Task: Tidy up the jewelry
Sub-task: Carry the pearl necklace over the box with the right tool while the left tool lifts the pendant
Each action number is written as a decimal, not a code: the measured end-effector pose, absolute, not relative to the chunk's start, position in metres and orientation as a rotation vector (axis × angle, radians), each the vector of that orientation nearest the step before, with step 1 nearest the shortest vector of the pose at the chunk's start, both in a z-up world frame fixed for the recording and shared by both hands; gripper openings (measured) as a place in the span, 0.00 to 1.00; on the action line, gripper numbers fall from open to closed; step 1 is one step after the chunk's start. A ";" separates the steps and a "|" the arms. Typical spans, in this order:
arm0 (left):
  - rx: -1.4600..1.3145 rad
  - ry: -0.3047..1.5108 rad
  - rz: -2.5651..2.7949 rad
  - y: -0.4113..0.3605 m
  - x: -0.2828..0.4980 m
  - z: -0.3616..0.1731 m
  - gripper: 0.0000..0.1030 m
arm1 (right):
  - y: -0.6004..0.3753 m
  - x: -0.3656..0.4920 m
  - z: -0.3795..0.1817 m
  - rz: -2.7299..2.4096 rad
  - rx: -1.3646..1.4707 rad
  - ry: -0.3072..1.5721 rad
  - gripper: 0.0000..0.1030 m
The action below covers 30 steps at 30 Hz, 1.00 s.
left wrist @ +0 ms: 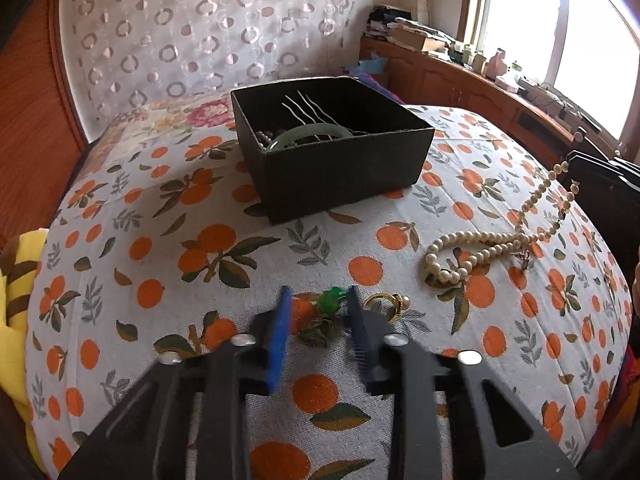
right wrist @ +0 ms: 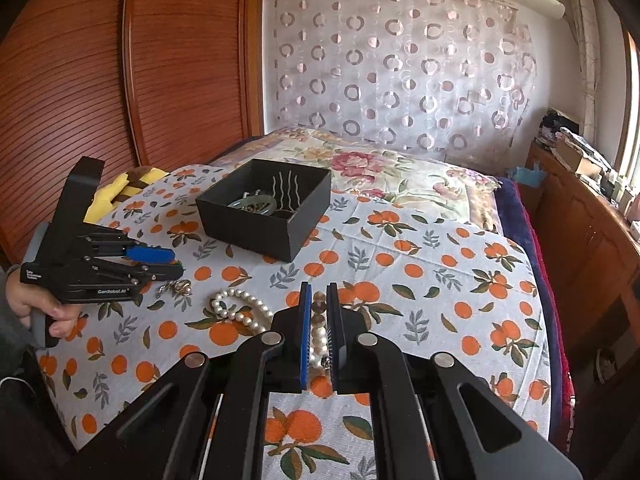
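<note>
A black open box (left wrist: 340,168) holds a green bangle (left wrist: 308,134), beads and wavy hairpins; it also shows in the right wrist view (right wrist: 256,224). My left gripper (left wrist: 320,300) is open around a small green ornament (left wrist: 330,300) on the cloth, with a gold ring (left wrist: 386,304) just right of it. It shows from the side in the right wrist view (right wrist: 168,262). My right gripper (right wrist: 319,292) is shut on a pearl necklace (right wrist: 318,332); the necklace's other end rises off the cloth in the left wrist view (left wrist: 480,242).
The orange-print cloth (left wrist: 160,240) covers a bed. A yellow striped cushion (left wrist: 16,280) lies at its left edge. A wooden cabinet (right wrist: 580,220) with clutter runs along the right wall. A wooden sliding door (right wrist: 120,80) stands at the left.
</note>
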<state>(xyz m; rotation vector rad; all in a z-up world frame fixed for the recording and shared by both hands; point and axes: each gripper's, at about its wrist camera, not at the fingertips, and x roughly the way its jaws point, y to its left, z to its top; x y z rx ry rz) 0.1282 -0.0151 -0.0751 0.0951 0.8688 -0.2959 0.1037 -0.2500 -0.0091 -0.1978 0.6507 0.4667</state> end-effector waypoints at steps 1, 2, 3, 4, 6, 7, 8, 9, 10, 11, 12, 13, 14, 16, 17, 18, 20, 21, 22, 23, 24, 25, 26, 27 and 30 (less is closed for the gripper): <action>0.096 0.868 -0.298 -0.014 0.128 -0.075 0.12 | -0.248 0.104 -0.009 0.470 -0.199 0.651 0.08; 0.095 0.866 -0.303 -0.014 0.128 -0.074 0.10 | -0.246 0.104 -0.009 0.474 -0.201 0.652 0.08; 0.092 0.864 -0.309 -0.013 0.127 -0.074 0.10 | -0.245 0.104 -0.008 0.477 -0.204 0.651 0.08; 0.091 0.861 -0.308 -0.012 0.126 -0.073 0.10 | -0.243 0.105 -0.007 0.481 -0.207 0.649 0.08; 0.075 0.849 -0.306 -0.008 0.123 -0.070 0.10 | -0.239 0.106 -0.002 0.492 -0.210 0.640 0.08; 0.064 0.843 -0.308 -0.006 0.121 -0.067 0.10 | -0.237 0.106 0.002 0.495 -0.212 0.634 0.08; 0.053 0.830 -0.311 -0.004 0.119 -0.062 0.10 | -0.236 0.107 0.005 0.498 -0.213 0.628 0.08; 0.050 0.820 -0.311 -0.003 0.118 -0.058 0.10 | -0.234 0.108 0.010 0.504 -0.213 0.618 0.08; 0.049 0.805 -0.312 -0.003 0.116 -0.052 0.10 | -0.232 0.109 0.015 0.510 -0.211 0.610 0.08; 0.047 0.793 -0.314 -0.002 0.115 -0.047 0.10 | -0.230 0.109 0.019 0.513 -0.210 0.603 0.08; 0.045 0.777 -0.316 -0.001 0.113 -0.040 0.10 | -0.228 0.110 0.025 0.517 -0.211 0.593 0.08; 0.044 0.761 -0.316 0.001 0.112 -0.033 0.10 | -0.226 0.111 0.030 0.520 -0.212 0.583 0.08; 0.045 0.747 -0.316 0.001 0.111 -0.026 0.10 | -0.223 0.112 0.035 0.524 -0.212 0.574 0.08; 0.042 0.728 -0.318 0.002 0.111 -0.016 0.10 | -0.218 0.113 0.046 0.533 -0.215 0.553 0.08; 0.041 0.716 -0.319 0.003 0.110 -0.010 0.10 | -0.216 0.114 0.053 0.538 -0.218 0.539 0.08; 0.041 0.709 -0.320 0.003 0.110 -0.006 0.10 | -0.214 0.114 0.057 0.541 -0.218 0.531 0.08; 0.044 0.698 -0.319 0.002 0.111 0.000 0.10 | -0.209 0.115 0.068 0.551 -0.218 0.509 0.08; 0.045 0.691 -0.318 0.001 0.112 0.003 0.10 | -0.207 0.116 0.073 0.555 -0.218 0.500 0.08; 0.046 0.687 -0.318 0.001 0.113 0.006 0.10 | -0.206 0.117 0.076 0.559 -0.217 0.493 0.08; 0.048 0.685 -0.317 0.001 0.113 0.007 0.10 | -0.203 0.118 0.082 0.569 -0.213 0.483 0.08; 0.050 0.681 -0.315 0.001 0.114 0.009 0.10 | -0.201 0.119 0.086 0.573 -0.211 0.477 0.08; 0.051 0.678 -0.313 0.001 0.114 0.010 0.10 | -0.200 0.120 0.090 0.576 -0.210 0.469 0.08; 0.050 0.676 -0.313 0.001 0.115 0.011 0.10 | -0.197 0.122 0.095 0.580 -0.211 0.460 0.08; 0.050 0.674 -0.311 0.001 0.117 0.012 0.10 | -0.196 0.123 0.100 0.582 -0.211 0.454 0.08; 0.048 0.667 -0.309 0.001 0.118 0.016 0.10 | -0.191 0.127 0.110 0.590 -0.210 0.441 0.08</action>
